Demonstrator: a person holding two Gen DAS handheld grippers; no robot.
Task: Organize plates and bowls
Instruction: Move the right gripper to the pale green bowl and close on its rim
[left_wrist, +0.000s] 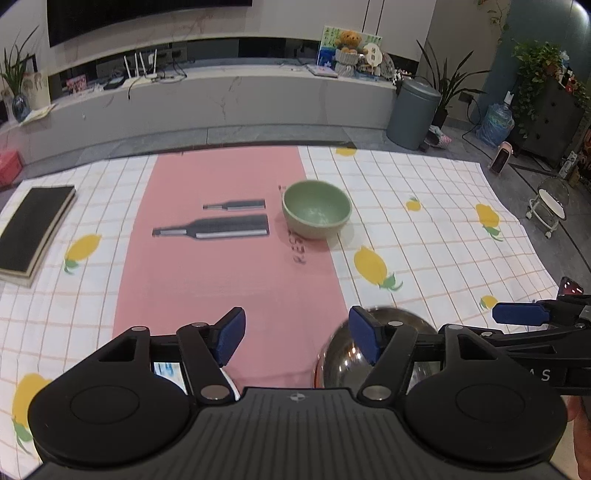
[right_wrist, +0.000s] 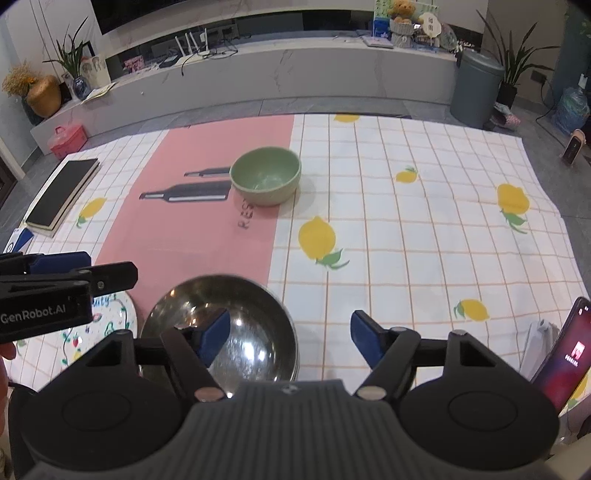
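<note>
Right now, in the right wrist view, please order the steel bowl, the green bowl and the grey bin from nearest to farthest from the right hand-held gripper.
1. Steel bowl, just below the right hand-held gripper, toward its left finger.
2. Green bowl, mid-table on the pink strip.
3. Grey bin, on the floor beyond the table, far right.

In the right wrist view, a bowl (right_wrist: 266, 176) is sitting at upper centre on the surface (right_wrist: 406, 236). A steel bowl (right_wrist: 236, 325) is lying at lower centre, with a plate (right_wrist: 114, 314) just left of it. A book (right_wrist: 61, 197) is lying at the left edge, a phone (right_wrist: 565, 354) leaning at lower right.
</note>
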